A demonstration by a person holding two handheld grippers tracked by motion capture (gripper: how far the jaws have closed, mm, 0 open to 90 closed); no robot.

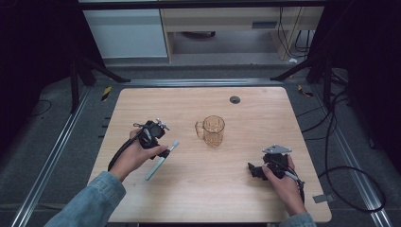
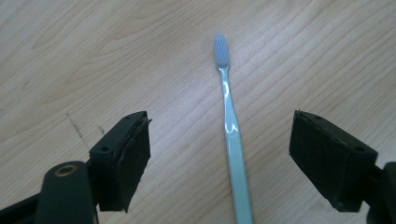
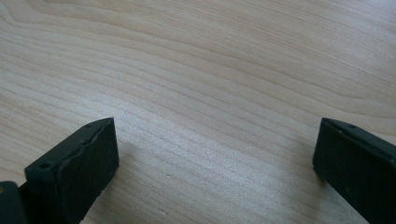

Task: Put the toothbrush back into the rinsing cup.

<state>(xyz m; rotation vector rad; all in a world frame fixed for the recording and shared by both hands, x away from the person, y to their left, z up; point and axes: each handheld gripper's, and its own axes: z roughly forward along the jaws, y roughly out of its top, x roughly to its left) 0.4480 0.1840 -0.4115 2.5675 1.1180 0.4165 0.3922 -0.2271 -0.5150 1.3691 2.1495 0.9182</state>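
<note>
Lying flat on the bench (image 1: 246, 189), the toothbrush (image 2: 232, 135) points its bristles away, between the left gripper's (image 2: 219, 163) wide fingers, untouched; right gripper (image 3: 215, 172) gapes too.

The mug (image 1: 211, 130) was set near the middle of the table (image 1: 246, 101). The toothbrush (image 1: 161, 161) was laid flat to the left of the mug and nearer the person, between the parted jaws of the left gripper (image 1: 163, 152). The right gripper (image 1: 255, 171) was held to the right of the mug, nearer the front edge.
</note>
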